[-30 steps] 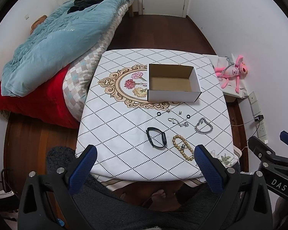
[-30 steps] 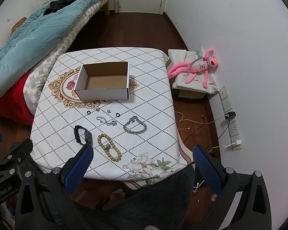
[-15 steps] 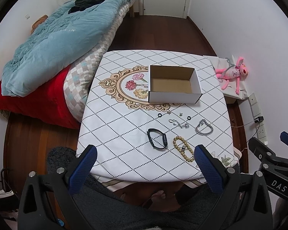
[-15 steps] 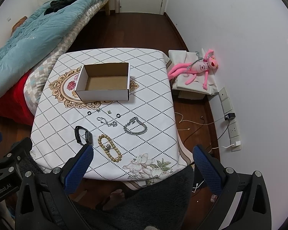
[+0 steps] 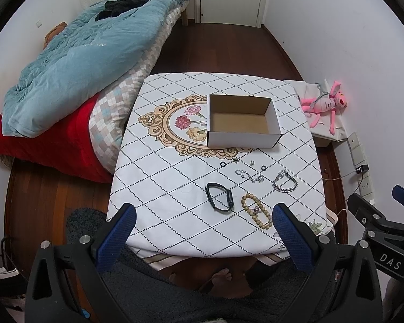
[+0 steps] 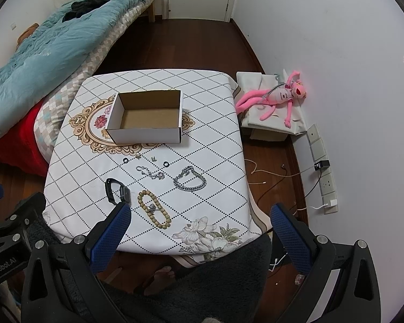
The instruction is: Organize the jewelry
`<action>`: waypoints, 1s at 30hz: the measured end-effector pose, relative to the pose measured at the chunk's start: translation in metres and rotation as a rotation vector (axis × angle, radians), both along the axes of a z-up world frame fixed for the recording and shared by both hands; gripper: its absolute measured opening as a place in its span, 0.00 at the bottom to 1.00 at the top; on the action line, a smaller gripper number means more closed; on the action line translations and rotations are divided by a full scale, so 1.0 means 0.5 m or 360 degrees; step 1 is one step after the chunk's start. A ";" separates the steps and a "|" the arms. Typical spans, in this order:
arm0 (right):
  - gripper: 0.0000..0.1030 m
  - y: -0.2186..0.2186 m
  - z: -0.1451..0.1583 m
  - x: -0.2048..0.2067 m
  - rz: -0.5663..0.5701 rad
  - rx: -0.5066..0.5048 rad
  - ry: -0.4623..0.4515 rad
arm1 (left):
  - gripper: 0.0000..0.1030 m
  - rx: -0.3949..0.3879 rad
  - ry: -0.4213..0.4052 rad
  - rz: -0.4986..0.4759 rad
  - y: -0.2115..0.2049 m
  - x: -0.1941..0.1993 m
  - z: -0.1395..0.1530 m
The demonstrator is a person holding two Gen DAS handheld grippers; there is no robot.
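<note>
Both tongs wide apart, empty: left tongs (image 5: 202, 231) / right tongs (image 6: 200, 230); right body reads "DAS", left "GenRobot.AI".

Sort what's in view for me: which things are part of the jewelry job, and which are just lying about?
Job: cardboard box, black watch, wooden bead bracelet, silver chain bracelet, thin silver chain, two black rings, tiny metal pieces.
Lying about: pink plush toy, blue quilt, chargers.

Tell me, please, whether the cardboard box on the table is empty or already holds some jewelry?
Empty. The cardboard box shows only its bare brown floor in both views; the beaded bracelet and chain bracelet lie outside on the tablecloth.
</note>
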State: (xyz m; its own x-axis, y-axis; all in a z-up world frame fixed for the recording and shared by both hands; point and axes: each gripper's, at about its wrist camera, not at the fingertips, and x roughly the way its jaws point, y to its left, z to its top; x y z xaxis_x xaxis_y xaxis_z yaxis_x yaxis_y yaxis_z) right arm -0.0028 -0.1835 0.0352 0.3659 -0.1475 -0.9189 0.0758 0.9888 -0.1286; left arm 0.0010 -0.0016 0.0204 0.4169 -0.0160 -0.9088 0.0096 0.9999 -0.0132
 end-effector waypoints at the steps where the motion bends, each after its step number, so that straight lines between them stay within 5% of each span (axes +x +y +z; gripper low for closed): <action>1: 1.00 -0.001 -0.001 -0.001 0.0000 0.0001 0.0000 | 1.00 -0.0001 0.0000 0.0000 0.000 0.001 0.001; 30: 1.00 -0.009 0.004 0.010 -0.0017 0.0020 -0.0024 | 1.00 0.0012 -0.0004 0.0013 -0.003 0.026 -0.029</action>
